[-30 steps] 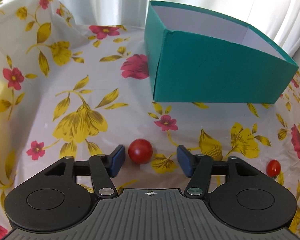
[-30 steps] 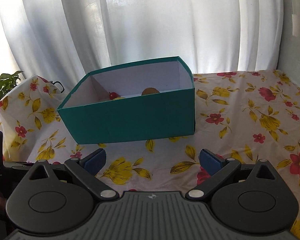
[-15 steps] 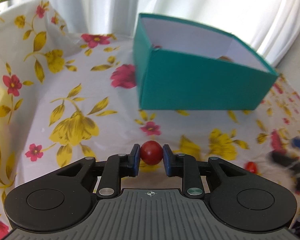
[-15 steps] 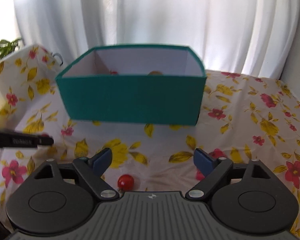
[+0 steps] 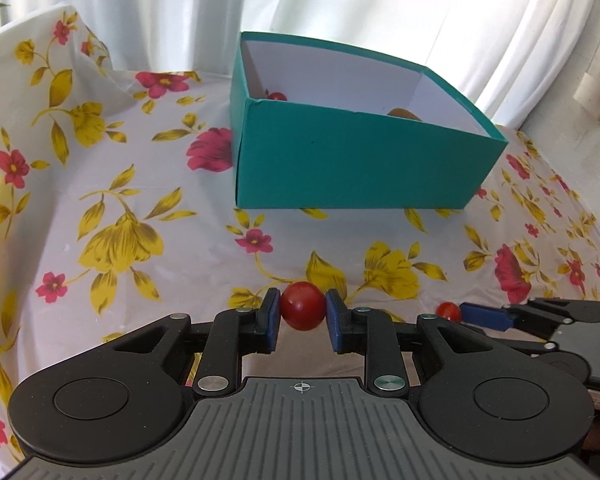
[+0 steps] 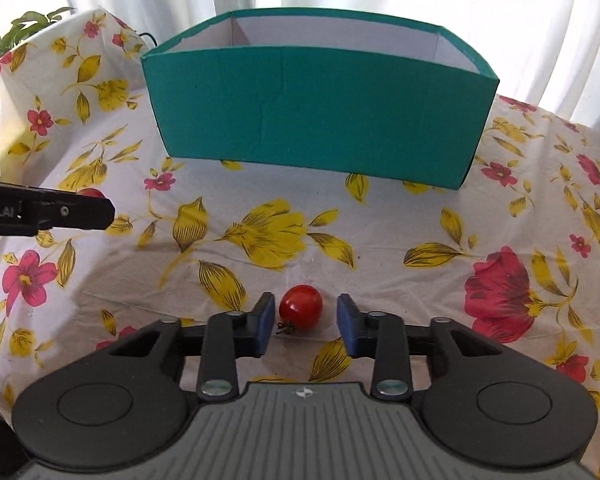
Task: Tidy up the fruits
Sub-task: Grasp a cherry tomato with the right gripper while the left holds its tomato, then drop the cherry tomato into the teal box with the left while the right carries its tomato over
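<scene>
My left gripper (image 5: 303, 314) pinched one tomato (image 5: 302, 306), lifted toward the teal box (image 5: 356, 160); my right gripper (image 6: 304, 318), jaws just closing, straddled a second tomato (image 6: 301, 306) on the cloth, untouched; next, squeeze and lift

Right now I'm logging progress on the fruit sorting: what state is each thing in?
Left gripper: shut on larger tomato.
Right gripper: jaws just closing, not yet touching smaller tomato on the cloth.
Teal box: open-topped, upright, some fruit inside.
</scene>
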Demonstrator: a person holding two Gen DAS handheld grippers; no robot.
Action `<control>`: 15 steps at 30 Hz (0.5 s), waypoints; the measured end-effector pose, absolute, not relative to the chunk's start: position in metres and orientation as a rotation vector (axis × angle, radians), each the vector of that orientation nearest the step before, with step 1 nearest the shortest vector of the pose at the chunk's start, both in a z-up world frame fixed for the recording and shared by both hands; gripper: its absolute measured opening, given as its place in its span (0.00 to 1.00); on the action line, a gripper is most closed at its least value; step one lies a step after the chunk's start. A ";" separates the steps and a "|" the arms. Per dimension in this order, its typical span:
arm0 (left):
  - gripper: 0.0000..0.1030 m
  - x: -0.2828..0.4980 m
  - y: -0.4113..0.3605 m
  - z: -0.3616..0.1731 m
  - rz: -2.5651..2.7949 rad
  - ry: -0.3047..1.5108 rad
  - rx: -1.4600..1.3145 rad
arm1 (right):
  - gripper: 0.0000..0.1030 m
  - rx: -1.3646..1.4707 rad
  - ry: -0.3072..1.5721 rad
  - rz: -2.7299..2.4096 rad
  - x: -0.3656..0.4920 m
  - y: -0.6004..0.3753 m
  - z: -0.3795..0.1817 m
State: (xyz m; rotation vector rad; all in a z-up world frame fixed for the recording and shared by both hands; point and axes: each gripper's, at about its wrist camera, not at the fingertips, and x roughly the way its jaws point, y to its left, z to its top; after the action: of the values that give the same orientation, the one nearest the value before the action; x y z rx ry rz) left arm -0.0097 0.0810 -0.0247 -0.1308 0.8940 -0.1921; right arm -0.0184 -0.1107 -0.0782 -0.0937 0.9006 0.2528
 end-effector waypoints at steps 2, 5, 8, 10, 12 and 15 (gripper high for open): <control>0.27 -0.010 0.080 -0.025 -0.194 0.895 -0.129 | 0.26 -0.105 0.902 0.256 -0.018 -0.110 -0.082; 0.27 -0.009 0.076 -0.026 -0.196 0.909 -0.124 | 0.22 -0.144 0.885 0.274 -0.021 -0.107 -0.081; 0.27 -0.008 0.072 -0.016 -0.202 0.897 -0.125 | 0.22 -0.113 0.856 0.262 -0.026 -0.114 -0.070; 0.27 -0.007 0.069 -0.001 -0.208 0.861 -0.127 | 0.22 -0.103 0.826 0.244 -0.029 -0.120 -0.059; 0.27 -0.004 0.064 0.018 -0.211 0.813 -0.124 | 0.22 -0.089 0.800 0.223 -0.032 -0.127 -0.047; 0.27 0.005 0.056 0.046 -0.222 0.747 -0.126 | 0.22 -0.058 0.761 0.193 -0.036 -0.138 -0.031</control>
State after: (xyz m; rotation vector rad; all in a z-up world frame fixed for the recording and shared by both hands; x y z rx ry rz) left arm 0.0051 0.0557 0.0463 -0.1265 0.7467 -0.2220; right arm -0.0362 -0.1381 -0.0312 -0.0577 0.7609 0.1932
